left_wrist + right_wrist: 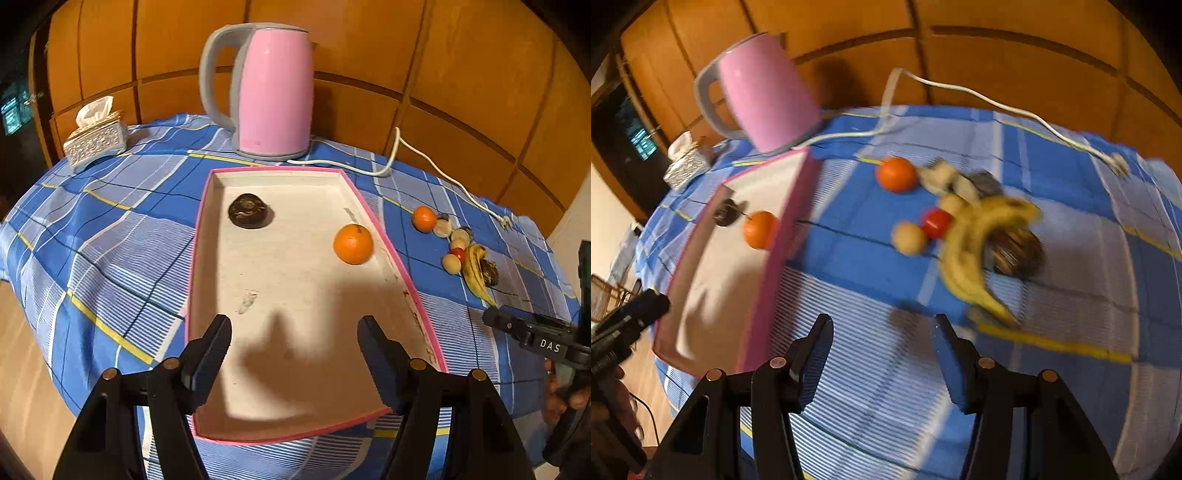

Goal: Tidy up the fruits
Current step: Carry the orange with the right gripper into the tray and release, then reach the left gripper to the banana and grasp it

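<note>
My right gripper [882,354] hangs open and empty over the cloth, the banana [975,251] lying far-right of it, long axis running near to far. My left gripper [295,354] hangs open over the tray [391,236].

Checked tablecloth [110,258], tray [207,206], kettle [273,92], banana [476,273]

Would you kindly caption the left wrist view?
Open left gripper above pink tray holding orange and dark fruit.
</note>
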`<action>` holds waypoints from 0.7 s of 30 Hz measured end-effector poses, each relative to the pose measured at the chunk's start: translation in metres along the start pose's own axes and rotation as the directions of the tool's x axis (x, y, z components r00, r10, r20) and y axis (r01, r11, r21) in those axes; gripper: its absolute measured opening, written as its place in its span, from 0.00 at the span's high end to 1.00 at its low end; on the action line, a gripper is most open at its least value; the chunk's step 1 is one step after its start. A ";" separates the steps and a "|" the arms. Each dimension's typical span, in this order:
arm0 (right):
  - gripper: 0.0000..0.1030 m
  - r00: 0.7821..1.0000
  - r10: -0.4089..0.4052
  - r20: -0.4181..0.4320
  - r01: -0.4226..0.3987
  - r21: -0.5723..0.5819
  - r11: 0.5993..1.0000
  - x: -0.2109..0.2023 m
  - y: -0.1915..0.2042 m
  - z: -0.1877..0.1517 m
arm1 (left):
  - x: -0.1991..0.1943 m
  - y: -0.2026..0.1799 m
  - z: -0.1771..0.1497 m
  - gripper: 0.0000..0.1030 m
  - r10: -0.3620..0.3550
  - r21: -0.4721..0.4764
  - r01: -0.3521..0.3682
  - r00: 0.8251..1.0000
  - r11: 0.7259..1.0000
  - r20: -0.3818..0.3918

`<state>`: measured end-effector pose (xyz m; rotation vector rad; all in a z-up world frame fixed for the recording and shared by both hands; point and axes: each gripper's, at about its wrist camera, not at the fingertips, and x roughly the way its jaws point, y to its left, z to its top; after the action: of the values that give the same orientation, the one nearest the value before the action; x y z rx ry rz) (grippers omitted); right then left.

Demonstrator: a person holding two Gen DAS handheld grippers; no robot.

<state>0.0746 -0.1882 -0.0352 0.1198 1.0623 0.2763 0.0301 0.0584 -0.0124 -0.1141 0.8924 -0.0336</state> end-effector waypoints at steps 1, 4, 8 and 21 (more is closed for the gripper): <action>0.46 1.000 -0.008 -0.001 0.008 0.012 1.000 -0.001 -0.005 -0.004 | 0.000 -0.002 0.000 0.31 -0.006 0.007 0.006 1.000 1.000 -0.001; 0.46 0.999 -0.046 0.009 0.045 0.054 0.998 -0.009 -0.022 -0.014 | -0.001 -0.014 0.003 0.32 -0.030 0.043 0.030 1.000 0.999 -0.006; 0.46 0.995 -0.099 0.013 0.097 0.110 0.989 -0.017 -0.045 -0.024 | 0.000 -0.031 0.012 0.33 -0.096 0.063 0.097 0.995 0.993 -0.025; 0.46 0.990 -0.138 0.011 0.135 0.166 0.977 -0.021 -0.069 -0.046 | 0.028 -0.126 0.030 0.53 -0.314 0.221 0.346 0.934 0.912 -0.169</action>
<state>0.0366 -0.2617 -0.0553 0.1969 1.0652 0.0625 0.0733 -0.0660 -0.0014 -0.0285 0.9844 -0.4740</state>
